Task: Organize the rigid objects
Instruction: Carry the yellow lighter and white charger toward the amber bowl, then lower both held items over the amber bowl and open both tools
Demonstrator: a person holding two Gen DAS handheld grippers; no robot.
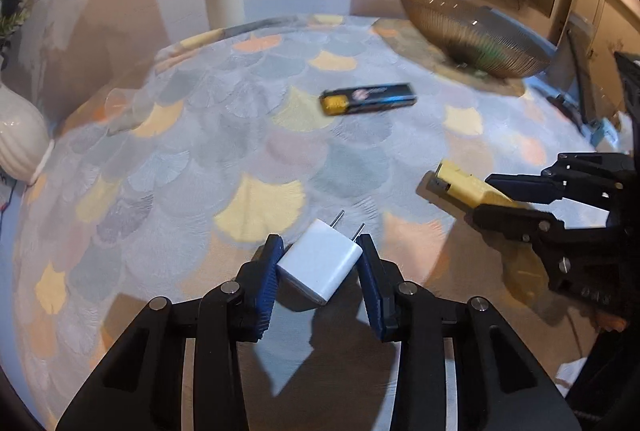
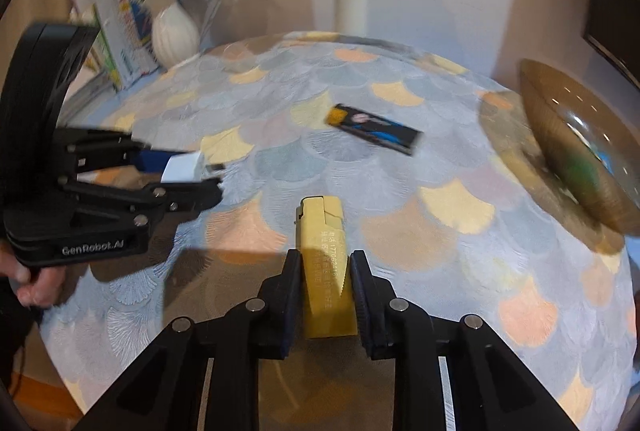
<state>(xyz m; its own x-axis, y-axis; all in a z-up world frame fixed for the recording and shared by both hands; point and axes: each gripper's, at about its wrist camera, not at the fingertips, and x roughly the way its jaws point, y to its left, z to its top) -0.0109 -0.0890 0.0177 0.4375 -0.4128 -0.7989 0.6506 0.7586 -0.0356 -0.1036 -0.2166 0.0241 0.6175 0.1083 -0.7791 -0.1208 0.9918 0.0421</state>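
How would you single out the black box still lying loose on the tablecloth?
Start at the ribbed amber glass bowl at the table's far corner. Just beside it, on the fan-patterned tablecloth, lies a long flat black box with one gold end and blue print. It is the only small item no hand-held gripper holds.

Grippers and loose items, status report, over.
Left gripper shut on white charger. Right gripper shut on yellow lighter. Black pack loose before bowl.

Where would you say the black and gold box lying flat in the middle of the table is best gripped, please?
Across its narrow width, near the middle of its length. The black and gold box is long, slim and lies flat on the tablecloth, clear of other things, so come from above with the fingers astride its two long sides.
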